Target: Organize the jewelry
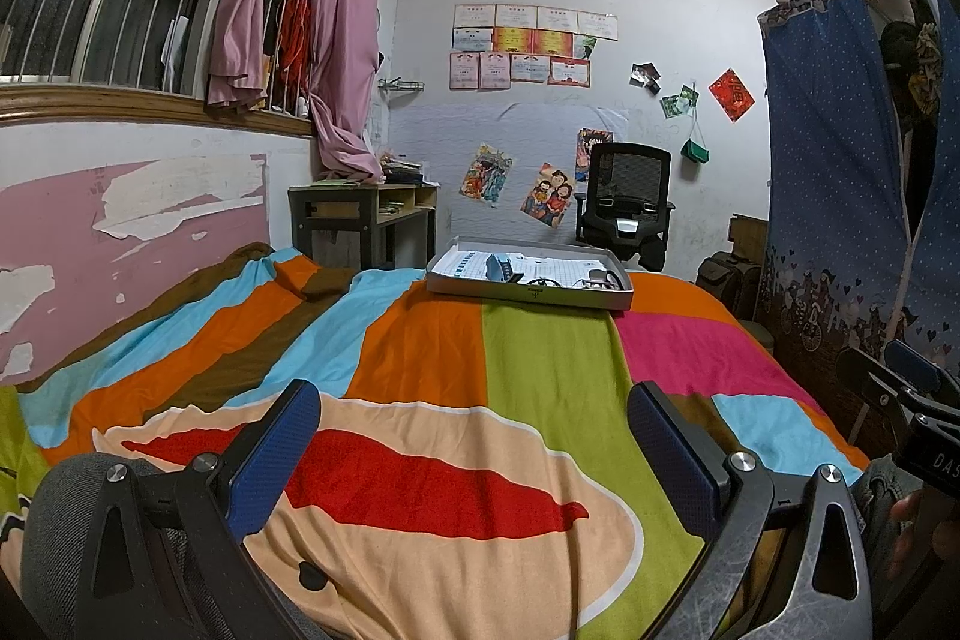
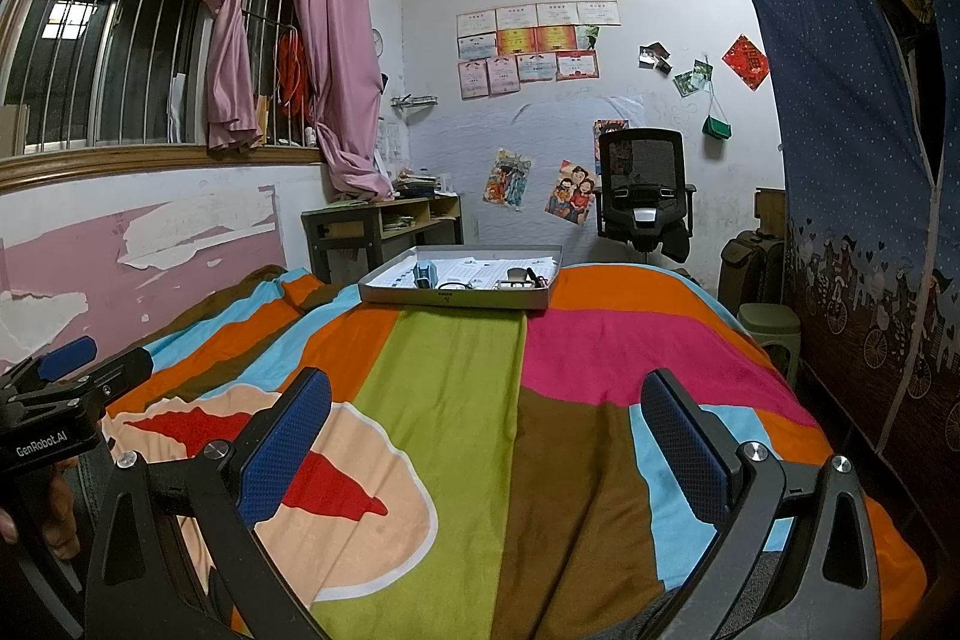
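Left wrist view: left gripper [image 1: 474, 454] and right gripper [image 2: 486, 445] gape wide, empty, over the striped blanket [image 1: 540, 370]. Well beyond, a shallow grey tray [image 2: 456, 297] holds small jewelry pieces [image 2: 521, 275], loosely scattered; whether sorting remains is unclear.

Striped bedspread [image 1: 432, 340]; desk [image 1: 360, 214]; office chair [image 1: 627, 196]; pink curtains [image 1: 342, 10].

left gripper [image 1: 474, 454] and right gripper [image 2: 486, 445] are held level, side by side, jaws spread wide with nothing between them (a hand [image 2: 36, 508] grips the left one).
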Motion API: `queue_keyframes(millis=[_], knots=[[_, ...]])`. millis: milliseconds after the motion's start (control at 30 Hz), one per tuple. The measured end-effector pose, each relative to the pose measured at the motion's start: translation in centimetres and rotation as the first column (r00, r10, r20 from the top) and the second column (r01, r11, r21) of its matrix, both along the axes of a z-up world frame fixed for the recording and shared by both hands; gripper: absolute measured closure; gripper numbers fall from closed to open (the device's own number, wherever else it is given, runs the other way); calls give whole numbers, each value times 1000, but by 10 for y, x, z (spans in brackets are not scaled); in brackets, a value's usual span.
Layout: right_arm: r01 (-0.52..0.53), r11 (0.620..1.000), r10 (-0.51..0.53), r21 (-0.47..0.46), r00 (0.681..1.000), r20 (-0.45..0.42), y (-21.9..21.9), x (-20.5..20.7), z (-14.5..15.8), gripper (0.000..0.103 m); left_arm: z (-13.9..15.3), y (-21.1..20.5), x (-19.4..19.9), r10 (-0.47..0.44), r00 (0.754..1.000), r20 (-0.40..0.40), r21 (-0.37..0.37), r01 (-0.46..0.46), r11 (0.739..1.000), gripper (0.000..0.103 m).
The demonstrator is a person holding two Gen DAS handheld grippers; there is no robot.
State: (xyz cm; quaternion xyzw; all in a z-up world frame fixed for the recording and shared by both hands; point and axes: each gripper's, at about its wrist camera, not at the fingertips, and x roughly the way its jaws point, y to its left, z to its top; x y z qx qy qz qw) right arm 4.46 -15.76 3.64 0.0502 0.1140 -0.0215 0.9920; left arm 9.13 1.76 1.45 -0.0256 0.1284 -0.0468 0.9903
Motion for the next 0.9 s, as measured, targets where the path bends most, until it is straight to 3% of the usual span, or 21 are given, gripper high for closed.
queue_keyframes(millis=[500,900], knots=[[1,1000,-1,2,1000,0,2,0,0,1,1,-1,1,5,1000,-3,1,-5,1000,0],[2,1000,-2,3,1000,0,3,0,0,1,0,24,-2,50,999,3,8,-50,999,0]])
